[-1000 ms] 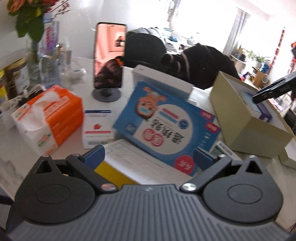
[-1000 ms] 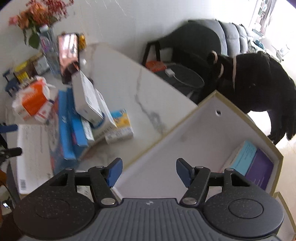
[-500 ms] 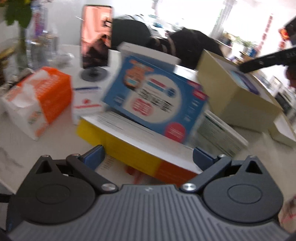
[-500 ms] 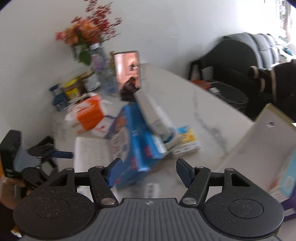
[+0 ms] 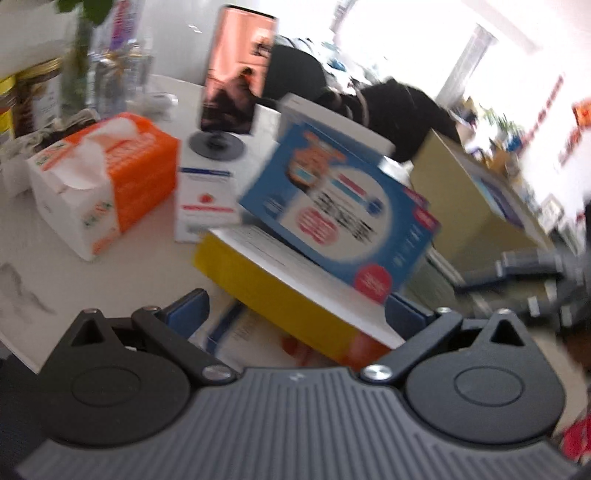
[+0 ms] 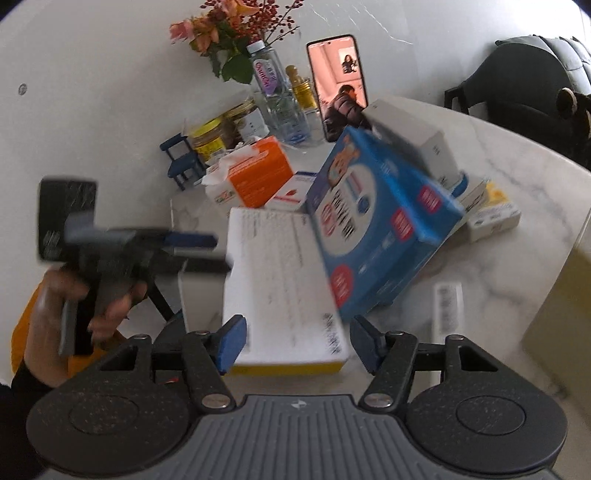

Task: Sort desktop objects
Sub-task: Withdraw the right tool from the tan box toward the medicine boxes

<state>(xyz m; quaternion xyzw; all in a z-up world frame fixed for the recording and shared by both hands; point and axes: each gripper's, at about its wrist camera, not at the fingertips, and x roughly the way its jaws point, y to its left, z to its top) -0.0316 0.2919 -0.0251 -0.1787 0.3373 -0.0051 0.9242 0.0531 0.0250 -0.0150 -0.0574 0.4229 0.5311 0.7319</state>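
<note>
A flat box with a white top and yellow sides (image 5: 295,295) (image 6: 280,280) lies on the marble table. A blue cartoon-printed box (image 5: 343,218) (image 6: 373,229) leans on it, against a white box (image 6: 410,140) behind. My left gripper (image 5: 297,312) is open, with the flat box's near corner between its fingers and no pad pressing. It also shows blurred at the left of the right wrist view, as the left gripper (image 6: 192,247) in a hand. My right gripper (image 6: 299,345) is open, its fingers straddling the flat box's other end without a visible squeeze.
An orange tissue pack (image 5: 110,177), a small white box with a red mark (image 5: 205,199) and a phone on a stand (image 5: 236,92) stand behind. A tan cardboard box (image 5: 465,206) sits to the right. Jars, a water bottle and flowers (image 6: 236,33) line the wall. A yellow carton (image 6: 491,214) lies beyond.
My right gripper swung from above the cardboard box down to the flat box's end. My left gripper came lower and nearer the same box. Both jaws kept their width.
</note>
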